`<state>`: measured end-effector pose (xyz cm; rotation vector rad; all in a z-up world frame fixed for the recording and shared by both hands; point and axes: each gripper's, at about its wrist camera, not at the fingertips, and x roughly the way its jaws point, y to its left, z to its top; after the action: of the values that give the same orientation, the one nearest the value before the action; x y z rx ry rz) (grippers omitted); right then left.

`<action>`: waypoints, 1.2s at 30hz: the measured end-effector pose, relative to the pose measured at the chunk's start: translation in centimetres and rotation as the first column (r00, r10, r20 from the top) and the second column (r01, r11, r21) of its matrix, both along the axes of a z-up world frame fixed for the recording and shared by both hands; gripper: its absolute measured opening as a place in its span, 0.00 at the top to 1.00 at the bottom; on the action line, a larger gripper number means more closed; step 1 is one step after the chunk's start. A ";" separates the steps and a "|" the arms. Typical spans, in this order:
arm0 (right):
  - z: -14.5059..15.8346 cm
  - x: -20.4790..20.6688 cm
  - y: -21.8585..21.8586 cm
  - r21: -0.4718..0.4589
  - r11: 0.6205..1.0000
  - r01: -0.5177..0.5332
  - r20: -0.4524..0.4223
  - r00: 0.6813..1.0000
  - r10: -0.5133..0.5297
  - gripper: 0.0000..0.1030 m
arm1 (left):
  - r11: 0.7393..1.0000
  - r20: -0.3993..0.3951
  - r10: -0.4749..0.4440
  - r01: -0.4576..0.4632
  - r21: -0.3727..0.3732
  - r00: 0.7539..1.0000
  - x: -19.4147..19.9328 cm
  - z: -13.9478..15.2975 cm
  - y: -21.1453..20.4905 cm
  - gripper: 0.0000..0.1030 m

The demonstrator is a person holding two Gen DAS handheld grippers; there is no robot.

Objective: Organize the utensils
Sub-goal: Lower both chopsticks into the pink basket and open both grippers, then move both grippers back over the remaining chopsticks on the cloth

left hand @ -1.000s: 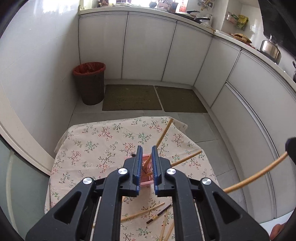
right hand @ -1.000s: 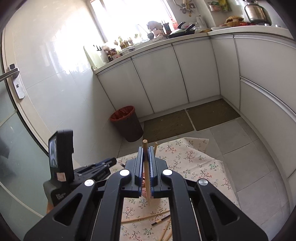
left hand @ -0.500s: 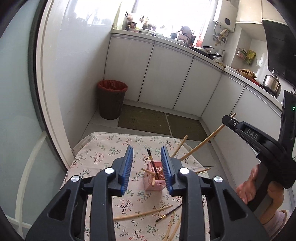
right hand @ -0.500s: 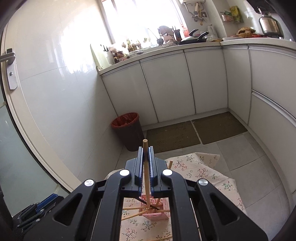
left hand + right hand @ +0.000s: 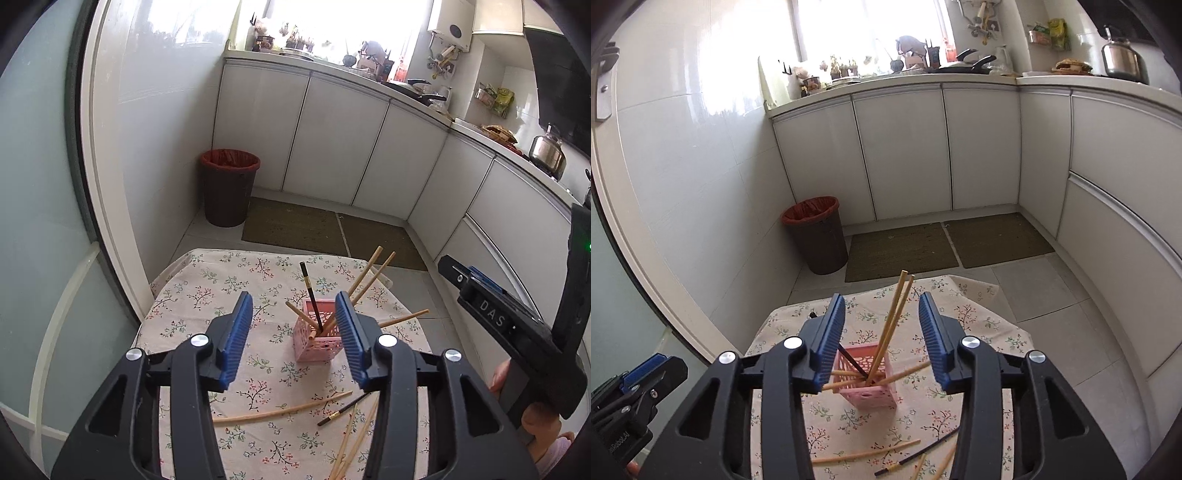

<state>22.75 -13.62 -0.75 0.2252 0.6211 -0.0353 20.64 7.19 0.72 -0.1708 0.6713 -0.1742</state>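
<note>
A pink slotted holder (image 5: 317, 341) (image 5: 868, 384) stands on the small table with a floral cloth (image 5: 207, 295) (image 5: 982, 325). Several wooden chopsticks (image 5: 369, 275) (image 5: 895, 314) and one black chopstick (image 5: 310, 295) stick up out of it. More wooden chopsticks (image 5: 280, 410) (image 5: 868, 454) and a black one (image 5: 343, 406) (image 5: 923, 452) lie loose on the cloth in front. My left gripper (image 5: 293, 336) is open and empty above the holder. My right gripper (image 5: 882, 336) is open and empty, also above the holder, and shows at the right of the left wrist view (image 5: 498, 317).
A brown bin with a red liner (image 5: 229, 186) (image 5: 816, 234) stands on the floor by the wall. Two floor mats (image 5: 295, 227) (image 5: 949, 245) lie before white cabinets (image 5: 332, 140) (image 5: 905, 147). A glass door (image 5: 33, 221) is on the left.
My right gripper has opened and let go of the wooden chopstick, which now stands in the pink holder. My left gripper has opened wider and moved back and up.
</note>
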 end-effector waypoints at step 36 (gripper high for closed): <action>-14.2 -18.7 -14.8 0.256 0.896 0.362 -0.382 0.889 -0.250 0.06 | 0.916 -0.424 -0.272 0.367 0.161 0.864 -5.1 -10.8 -10.1 0.07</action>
<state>4.03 -28.44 -14.93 0.6469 0.9335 -0.2909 15.55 -2.93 -10.04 0.1469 1.1187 -0.3868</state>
